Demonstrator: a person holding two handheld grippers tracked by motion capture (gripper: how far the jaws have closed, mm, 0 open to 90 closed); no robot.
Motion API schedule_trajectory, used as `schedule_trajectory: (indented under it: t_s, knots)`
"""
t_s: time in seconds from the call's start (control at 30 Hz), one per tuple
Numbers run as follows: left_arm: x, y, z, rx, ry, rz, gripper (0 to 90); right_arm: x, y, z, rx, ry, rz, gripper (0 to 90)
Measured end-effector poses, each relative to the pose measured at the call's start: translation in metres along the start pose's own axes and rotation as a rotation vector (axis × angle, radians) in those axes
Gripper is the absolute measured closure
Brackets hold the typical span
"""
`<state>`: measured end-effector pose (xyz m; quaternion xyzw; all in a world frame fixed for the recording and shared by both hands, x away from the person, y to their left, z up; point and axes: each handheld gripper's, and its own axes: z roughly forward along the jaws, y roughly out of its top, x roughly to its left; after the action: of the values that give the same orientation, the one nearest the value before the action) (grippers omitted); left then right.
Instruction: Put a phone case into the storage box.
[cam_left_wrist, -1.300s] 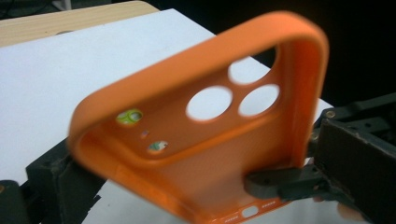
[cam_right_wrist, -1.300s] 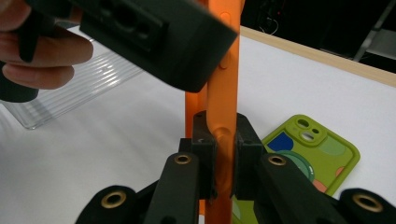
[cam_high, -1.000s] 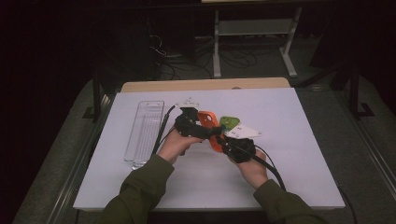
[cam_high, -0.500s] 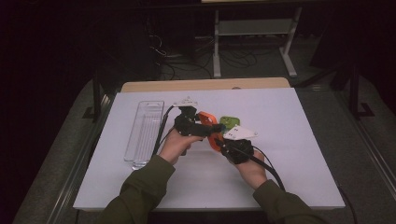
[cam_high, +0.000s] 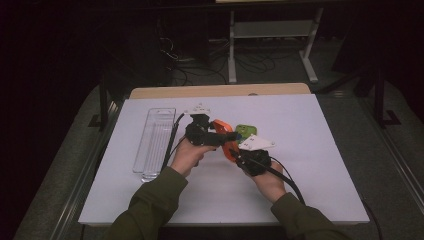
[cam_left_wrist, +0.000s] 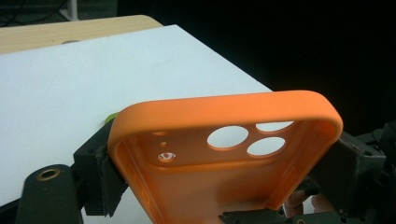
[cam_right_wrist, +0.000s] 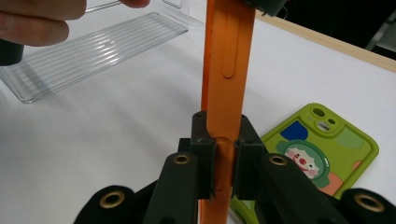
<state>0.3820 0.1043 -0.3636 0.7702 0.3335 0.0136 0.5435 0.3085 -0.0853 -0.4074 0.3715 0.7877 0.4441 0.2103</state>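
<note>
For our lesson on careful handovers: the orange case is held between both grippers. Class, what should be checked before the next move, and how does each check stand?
1. Right gripper clamped on orange case: ok.
2. Left gripper across the case's width: ok.
3. Case lifted off the table: ok.
4. Green case lying flat, apart from the jaws: ok.
5. Clear tray empty: ok.
6. Left grip firmness: cannot tell.
</note>
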Motion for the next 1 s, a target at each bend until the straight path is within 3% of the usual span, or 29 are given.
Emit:
schedule_trajectory:
  t_s: [0.33, 0.7, 0.83, 0.93, 1.0]
  knots:
    - [-0.002, 0.001, 0.0, 0.005, -0.001, 0.003, 16.7, -0.001, 0.001, -0.001, 0.005, 0.019, -0.014, 73.8]
    - [-0.001, 0.002, -0.002, -0.002, 0.001, 0.011, 16.7, -0.004, 0.003, -0.001, 0.014, 0.057, -0.023, 29.8]
    - [0.0, 0.002, -0.003, 0.009, 0.006, 0.021, 16.7, -0.009, 0.003, -0.001, 0.033, 0.069, -0.014, 18.9]
    - [0.002, 0.002, -0.004, 0.011, 0.005, 0.021, 16.6, -0.012, 0.003, -0.002, 0.065, 0.055, -0.044, 12.7]
    - [0.002, 0.002, -0.004, 0.015, 0.008, 0.024, 16.6, -0.016, 0.002, -0.004, 0.075, 0.063, -0.037, 10.3]
